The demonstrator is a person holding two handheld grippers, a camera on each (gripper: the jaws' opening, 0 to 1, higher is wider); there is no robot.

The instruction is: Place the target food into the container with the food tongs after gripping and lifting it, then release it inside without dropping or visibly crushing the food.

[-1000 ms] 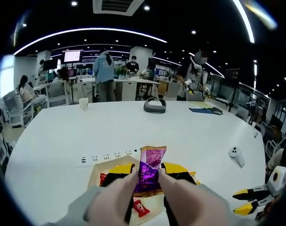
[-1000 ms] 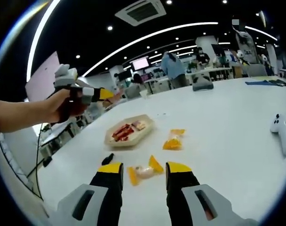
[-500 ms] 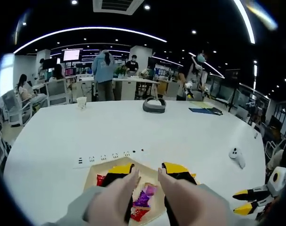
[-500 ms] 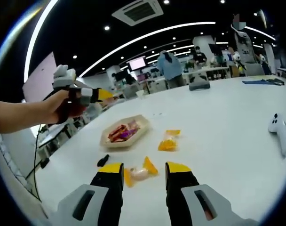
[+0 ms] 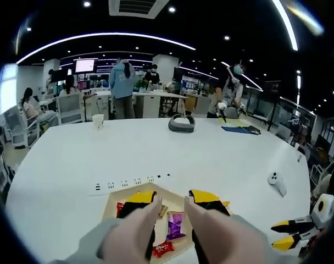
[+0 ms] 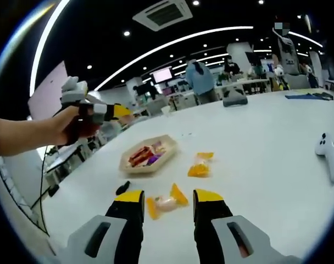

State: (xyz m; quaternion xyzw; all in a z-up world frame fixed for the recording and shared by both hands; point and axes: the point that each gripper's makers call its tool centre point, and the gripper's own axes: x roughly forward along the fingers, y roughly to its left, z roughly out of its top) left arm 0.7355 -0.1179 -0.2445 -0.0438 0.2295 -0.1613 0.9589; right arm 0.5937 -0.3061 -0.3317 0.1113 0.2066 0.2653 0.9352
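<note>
Stretching across a busy open office (people at far desks), the white round table point(image 5: 211, 154) carries a shallow tan tray point(image 6: 135, 166) holding the purple-wrapped candy point(image 5: 175, 224) near its edge, beneath the empty, parted left gripper point(image 5: 171, 202); the right gripper point(image 6: 167, 197) also stands parted.

grey right claw point(image 6: 168, 206) with black jaws tipped in yellow.

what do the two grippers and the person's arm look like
Right gripper: two black jaws with yellow tips on grey bodies. Left gripper: the same black and yellow jaws, with pale tongs fixed along them. In the right gripper view the left gripper has a grey knobbed top and a black body, gripped by a hand; the forearm is bare, no sleeve.
</note>
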